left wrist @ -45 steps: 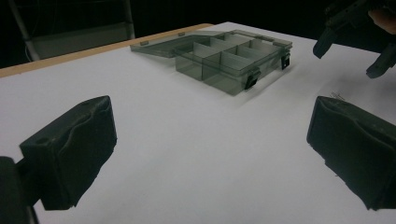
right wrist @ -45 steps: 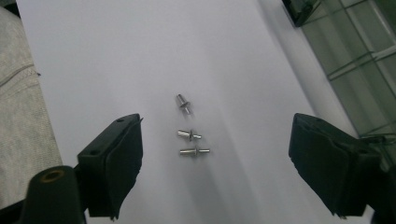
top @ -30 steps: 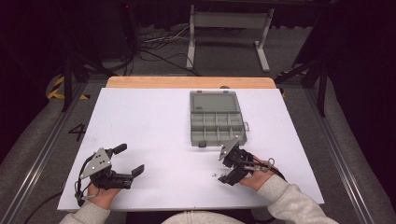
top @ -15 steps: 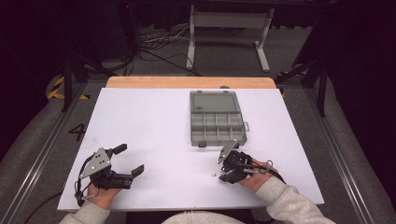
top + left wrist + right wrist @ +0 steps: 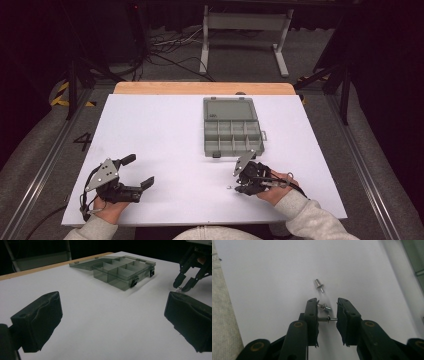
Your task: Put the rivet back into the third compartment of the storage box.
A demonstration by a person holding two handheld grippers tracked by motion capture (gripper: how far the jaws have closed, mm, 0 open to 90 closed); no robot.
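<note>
On the white table top, my right gripper (image 5: 327,311) points down at three small metal rivets. One rivet (image 5: 327,319) lies crosswise between its pads, touching both; the jaws have just been closing on it. A second rivet (image 5: 323,307) sits by the left jaw's tip, and a third (image 5: 320,286) lies loose just beyond. From above, the right gripper (image 5: 238,187) is at the front right, just before the box. My left gripper (image 5: 138,170) rests at the front left, open and holding nothing, its pads (image 5: 37,320) wide apart.
A grey see-through compartment box (image 5: 232,132) lies open at the table's middle back, lid flat behind it; its compartments (image 5: 120,271) look empty. The right gripper (image 5: 183,285) shows in the left gripper view. A metal stand (image 5: 245,30) and cables are on the floor beyond.
The right gripper's jaws have narrowed over the small parts. Both hands have kept their places, and the left gripper stays open.
</note>
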